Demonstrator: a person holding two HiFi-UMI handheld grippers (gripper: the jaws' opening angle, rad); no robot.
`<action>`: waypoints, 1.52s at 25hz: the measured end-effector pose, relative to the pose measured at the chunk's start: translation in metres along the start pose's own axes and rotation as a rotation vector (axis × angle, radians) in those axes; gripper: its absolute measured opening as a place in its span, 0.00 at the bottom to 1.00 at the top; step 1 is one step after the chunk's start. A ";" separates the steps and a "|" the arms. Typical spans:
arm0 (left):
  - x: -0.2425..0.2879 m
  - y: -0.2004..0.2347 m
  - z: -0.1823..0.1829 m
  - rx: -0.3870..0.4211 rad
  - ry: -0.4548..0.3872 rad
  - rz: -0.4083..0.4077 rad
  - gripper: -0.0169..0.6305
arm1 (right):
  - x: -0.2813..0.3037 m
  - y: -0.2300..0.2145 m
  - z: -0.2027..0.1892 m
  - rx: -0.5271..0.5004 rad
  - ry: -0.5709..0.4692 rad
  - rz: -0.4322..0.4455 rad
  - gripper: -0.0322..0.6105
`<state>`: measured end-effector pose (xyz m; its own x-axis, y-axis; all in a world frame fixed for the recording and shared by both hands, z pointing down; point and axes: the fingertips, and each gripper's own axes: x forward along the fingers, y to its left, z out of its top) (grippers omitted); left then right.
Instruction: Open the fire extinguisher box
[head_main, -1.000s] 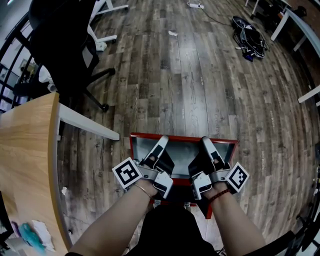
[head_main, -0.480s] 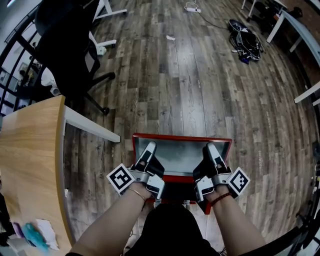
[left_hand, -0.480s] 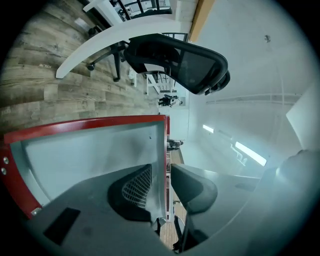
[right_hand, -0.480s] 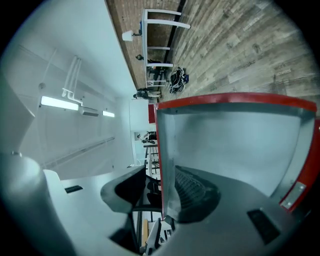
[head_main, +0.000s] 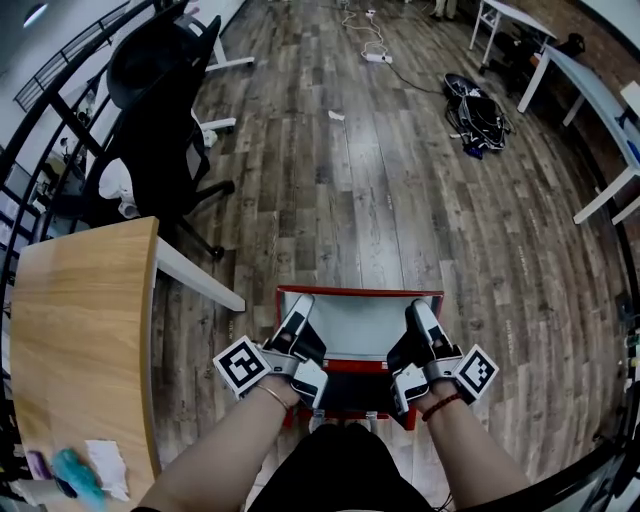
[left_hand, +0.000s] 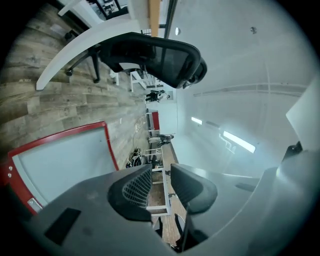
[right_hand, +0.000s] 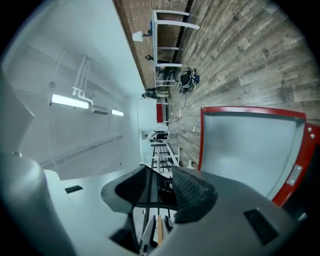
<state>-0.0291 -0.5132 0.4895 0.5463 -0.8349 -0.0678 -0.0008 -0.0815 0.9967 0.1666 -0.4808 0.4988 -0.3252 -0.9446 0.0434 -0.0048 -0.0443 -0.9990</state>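
At six o'clock in the head view, on the wooden floor (head_main: 380, 200), sat the red fire extinguisher box (head_main: 360, 325), its grey panel facing up. The left gripper (head_main: 300, 306) rested at its seven o'clock corner, jaws narrowly apart and empty. The right gripper (head_main: 420, 310) rested at its five o'clock corner, jaws wider apart and empty. An office chair (head_main: 160, 130) stood at ten o'clock.
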 end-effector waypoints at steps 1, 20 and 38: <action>0.000 -0.014 0.002 0.021 0.002 -0.018 0.17 | -0.001 0.011 -0.003 -0.008 0.013 0.016 0.31; -0.032 -0.250 -0.064 0.690 0.397 -0.260 0.11 | -0.061 0.254 -0.096 -0.474 0.398 0.345 0.09; -0.107 -0.235 -0.092 1.157 0.562 -0.196 0.08 | -0.106 0.218 -0.108 -1.215 0.456 0.042 0.09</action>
<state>-0.0099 -0.3549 0.2670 0.8932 -0.4380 0.1020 -0.4453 -0.8297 0.3366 0.0982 -0.3548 0.2749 -0.6357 -0.7321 0.2447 -0.7576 0.5309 -0.3797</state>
